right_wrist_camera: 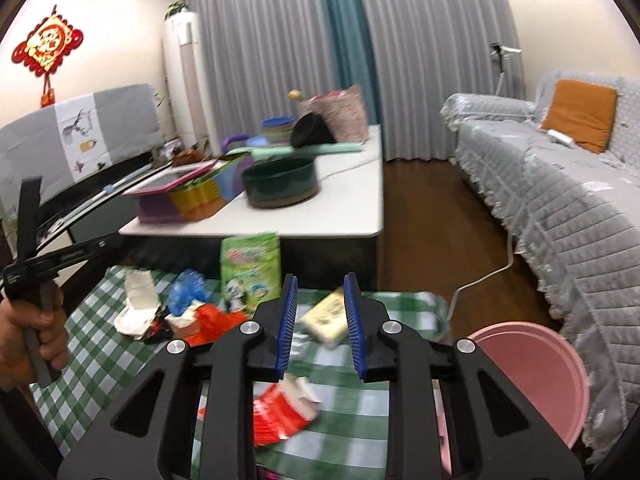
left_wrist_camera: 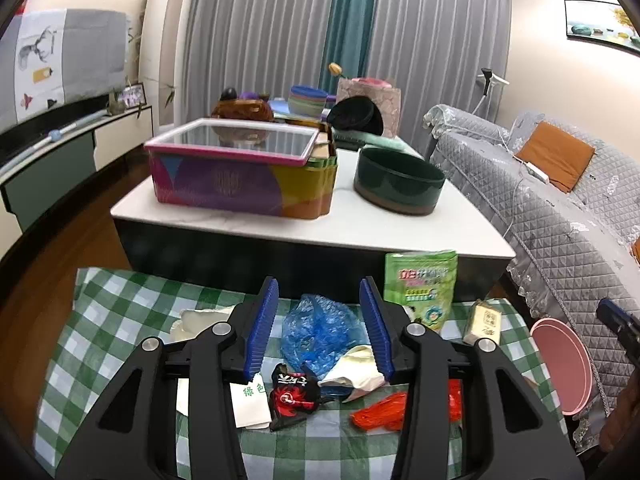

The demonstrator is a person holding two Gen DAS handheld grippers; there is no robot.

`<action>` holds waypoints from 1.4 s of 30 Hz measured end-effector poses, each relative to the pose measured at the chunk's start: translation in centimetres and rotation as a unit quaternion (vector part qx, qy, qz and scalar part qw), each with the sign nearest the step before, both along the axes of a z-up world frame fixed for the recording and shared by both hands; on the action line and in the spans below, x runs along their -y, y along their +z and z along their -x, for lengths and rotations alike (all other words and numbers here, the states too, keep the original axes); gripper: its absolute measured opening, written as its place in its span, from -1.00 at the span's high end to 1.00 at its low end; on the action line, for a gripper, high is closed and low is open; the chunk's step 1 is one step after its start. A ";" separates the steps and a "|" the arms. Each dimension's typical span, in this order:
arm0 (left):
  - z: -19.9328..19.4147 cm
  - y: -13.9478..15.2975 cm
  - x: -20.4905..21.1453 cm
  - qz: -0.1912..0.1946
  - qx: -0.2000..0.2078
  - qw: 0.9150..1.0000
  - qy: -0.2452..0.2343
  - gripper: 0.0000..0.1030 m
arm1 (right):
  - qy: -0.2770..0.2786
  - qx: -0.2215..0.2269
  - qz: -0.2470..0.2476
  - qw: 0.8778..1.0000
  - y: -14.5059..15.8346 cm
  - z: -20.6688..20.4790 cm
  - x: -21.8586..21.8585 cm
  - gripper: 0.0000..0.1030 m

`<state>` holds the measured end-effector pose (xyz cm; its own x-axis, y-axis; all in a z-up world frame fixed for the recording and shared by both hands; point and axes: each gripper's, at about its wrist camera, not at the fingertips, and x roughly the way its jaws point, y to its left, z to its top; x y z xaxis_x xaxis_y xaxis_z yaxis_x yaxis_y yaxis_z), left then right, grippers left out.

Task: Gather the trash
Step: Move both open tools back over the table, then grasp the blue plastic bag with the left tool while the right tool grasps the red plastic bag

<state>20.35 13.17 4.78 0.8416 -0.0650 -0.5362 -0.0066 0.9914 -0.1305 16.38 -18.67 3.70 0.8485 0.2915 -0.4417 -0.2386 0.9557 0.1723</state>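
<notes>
Through the left wrist camera, the left gripper (left_wrist_camera: 325, 324) hung half-open over the green-checked cloth (left_wrist_camera: 104, 320), its blue pads either side of a crumpled blue plastic bag (left_wrist_camera: 316, 332) near the cloth's far edge, apparently not touching it. A good grab would likely mean lowering until both pads bracket the bulk, then squeezing. The bag looked thin, translucent and wrinkled.

Through the right wrist camera, the right gripper (right_wrist_camera: 320, 320) stood narrowly open, gripping nothing, framing a pale packet (right_wrist_camera: 326, 316) beyond. The pink bin (right_wrist_camera: 536, 380) waited off the cloth's right edge.
</notes>
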 end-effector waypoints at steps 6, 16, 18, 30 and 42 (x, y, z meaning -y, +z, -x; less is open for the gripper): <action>-2.0 -3.0 -0.6 0.007 -0.032 0.999 -0.011 0.21 | 0.041 -0.015 -0.003 0.999 -1.4 -1.7 -4.4 0.52; -6.0 -7.6 -1.0 0.004 -0.082 0.996 -0.025 0.20 | 0.095 -0.068 0.011 0.993 -4.5 -4.3 -9.3 0.20; -6.7 -8.3 -1.2 0.005 -0.091 0.996 -0.022 0.20 | 0.098 -0.080 0.017 0.992 -5.1 -4.8 -9.8 0.20; -8.3 -10.8 0.4 -0.009 -0.133 0.990 -0.047 0.97 | 0.107 -0.103 0.042 0.988 -6.3 -5.4 -10.3 0.58; -6.0 -6.5 0.9 -0.013 -0.070 0.996 -0.044 1.00 | 0.095 -0.066 0.042 0.992 -3.7 -3.5 -8.4 0.67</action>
